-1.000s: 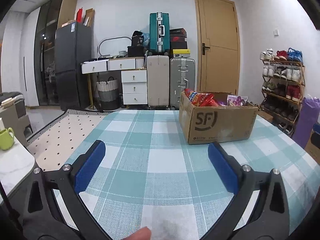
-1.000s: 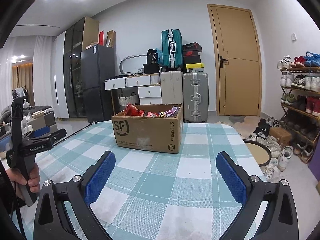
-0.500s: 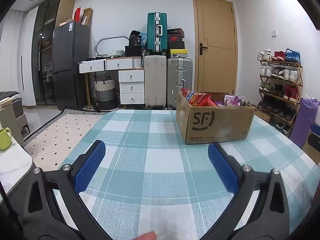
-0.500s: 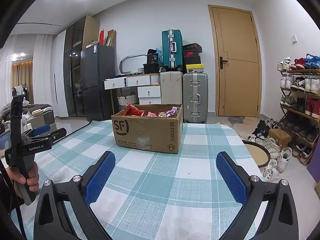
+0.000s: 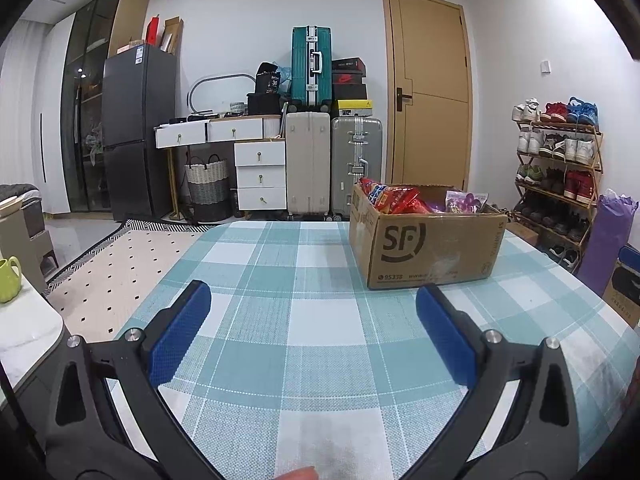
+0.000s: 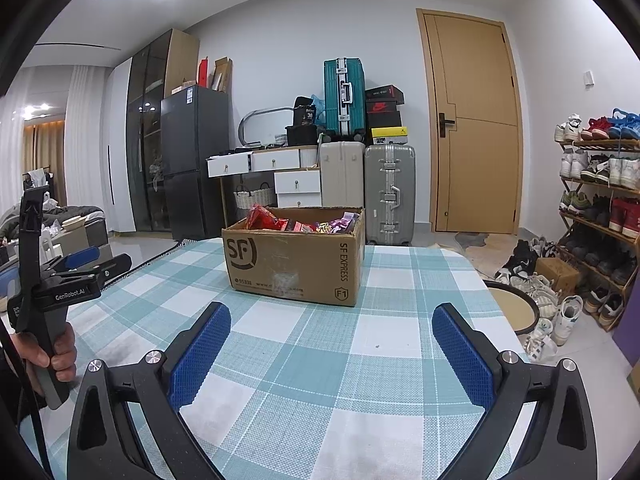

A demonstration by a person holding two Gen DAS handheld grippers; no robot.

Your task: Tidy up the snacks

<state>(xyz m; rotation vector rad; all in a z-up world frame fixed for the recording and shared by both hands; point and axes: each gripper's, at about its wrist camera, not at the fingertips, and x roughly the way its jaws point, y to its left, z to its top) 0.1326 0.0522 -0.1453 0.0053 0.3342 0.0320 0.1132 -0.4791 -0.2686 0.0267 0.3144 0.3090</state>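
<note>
Snacks lay inside the cardboard box on the checked table. Left gripper and right gripper gaped wide, empty, short of the box. Only from the right wrist seen: left hand gripping its handle.

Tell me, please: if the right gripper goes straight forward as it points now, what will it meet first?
Most likely the cardboard box of snacks. The right gripper is open, and only bare tablecloth lies between; depth is uncertain.
</note>
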